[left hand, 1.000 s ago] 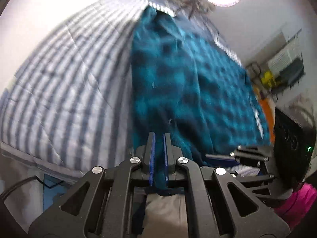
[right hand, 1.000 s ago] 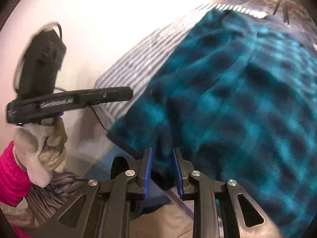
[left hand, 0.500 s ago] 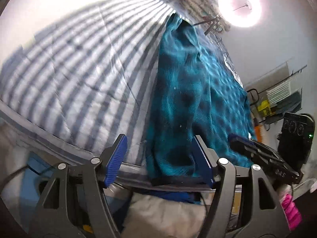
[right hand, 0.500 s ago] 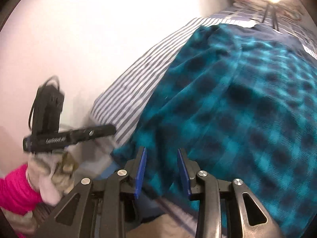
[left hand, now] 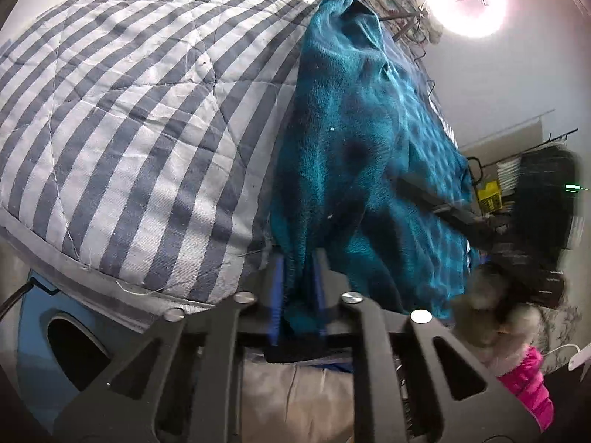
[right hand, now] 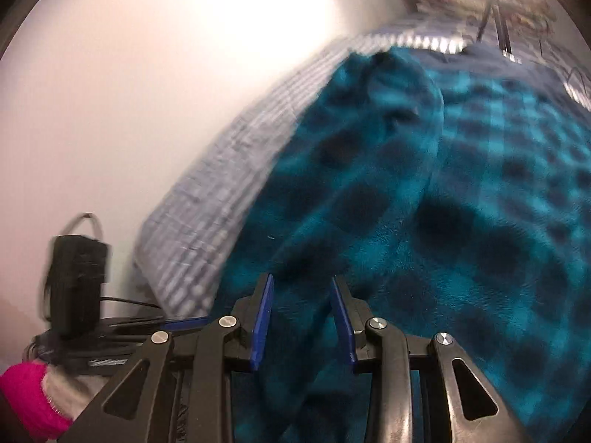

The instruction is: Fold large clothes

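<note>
half a second ago the left gripper (left hand: 297, 288) was spread wide over the edge of the fuzzy teal and black plaid fleece garment (left hand: 354, 155); now its jaws are closing, with a fold of that hem bunched between the blue pads. the right gripper (right hand: 301, 317) has slid sideways along the hem, and its jaws sit partly apart with fleece between them; can't tell if the pads press on it. beyond both tongs the garment lies spread on the grey and white striped quilted bedspread (left hand: 122, 110).
</note>
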A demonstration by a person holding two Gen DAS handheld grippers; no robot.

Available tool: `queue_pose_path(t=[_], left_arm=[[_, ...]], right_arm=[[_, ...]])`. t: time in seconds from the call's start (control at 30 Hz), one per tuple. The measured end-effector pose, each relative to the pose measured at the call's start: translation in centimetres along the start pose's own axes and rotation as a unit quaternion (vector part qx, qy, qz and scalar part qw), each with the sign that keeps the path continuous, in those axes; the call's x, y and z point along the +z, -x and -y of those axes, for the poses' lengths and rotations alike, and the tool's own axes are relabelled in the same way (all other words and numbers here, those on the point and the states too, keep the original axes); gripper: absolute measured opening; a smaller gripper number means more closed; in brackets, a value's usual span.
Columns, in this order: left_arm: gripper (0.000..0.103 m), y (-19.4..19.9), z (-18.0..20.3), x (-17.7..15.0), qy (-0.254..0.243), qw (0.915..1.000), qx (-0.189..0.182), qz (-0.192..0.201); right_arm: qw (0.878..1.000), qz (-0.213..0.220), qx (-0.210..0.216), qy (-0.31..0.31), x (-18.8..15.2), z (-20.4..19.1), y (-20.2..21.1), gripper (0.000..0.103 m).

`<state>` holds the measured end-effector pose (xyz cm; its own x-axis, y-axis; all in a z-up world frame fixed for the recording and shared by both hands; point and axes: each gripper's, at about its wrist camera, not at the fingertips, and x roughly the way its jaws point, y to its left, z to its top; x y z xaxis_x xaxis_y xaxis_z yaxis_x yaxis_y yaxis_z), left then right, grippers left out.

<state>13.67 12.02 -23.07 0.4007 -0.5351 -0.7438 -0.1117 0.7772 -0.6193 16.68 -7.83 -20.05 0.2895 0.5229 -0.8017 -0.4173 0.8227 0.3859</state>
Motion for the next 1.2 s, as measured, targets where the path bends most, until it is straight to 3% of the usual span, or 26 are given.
queue_pose_path(t=[0.07,0.2,0.37,0.5,0.67,0.93,1.1,1.13,1.2], left_arm=[[0.007,0.7,0.1,-0.2,0.003,0.9999,-0.007,0.007],[0.005,2.7,0.5,-0.5,-0.021,0.9994,-0.017,0.02],[0.005,3.3,2.6,-0.2,-0.054,0.9977,-0.025,0.032],[0.005,3.7,3.6,0.0,-0.066,0.9965,-0.031,0.04],[0.005,2.8,3.9,0.4,-0.064,0.997,-0.028,0.034],[0.005,2.0,4.2,0.4,-0.071,0.9966,-0.032,0.029],[0.004,1.4,4.9,0.4,-0.082,0.9958,-0.029,0.025],[0.004,1.3,5.2,0.3,-0.086,0.9956,-0.028,0.025],[0.004,0.9,5.7,0.2,-0.09,0.9953,-0.026,0.025]], right_arm=[[0.999,-0.047,0.003,-0.019,-0.3,1.1,-2.4,0.037],[0.994,-0.062,0.045,-0.072,0.9,2.8,-1.9,0.043],[0.998,-0.027,0.013,-0.049,6.0,1.6,0.8,0.065],[0.998,-0.045,-0.006,-0.033,10.7,-0.5,-0.7,0.065],[0.995,-0.073,-0.069,0.024,15.2,-3.6,-4.9,0.065],[0.978,-0.123,-0.162,0.048,17.5,-3.6,-12.2,0.065],[0.97,-0.146,-0.185,0.06,17.4,-3.1,-14.6,0.069],[0.97,-0.147,-0.186,0.059,17.4,-2.9,-14.8,0.068],[0.967,-0.142,-0.199,0.066,17.4,-2.6,-14.9,0.05]])
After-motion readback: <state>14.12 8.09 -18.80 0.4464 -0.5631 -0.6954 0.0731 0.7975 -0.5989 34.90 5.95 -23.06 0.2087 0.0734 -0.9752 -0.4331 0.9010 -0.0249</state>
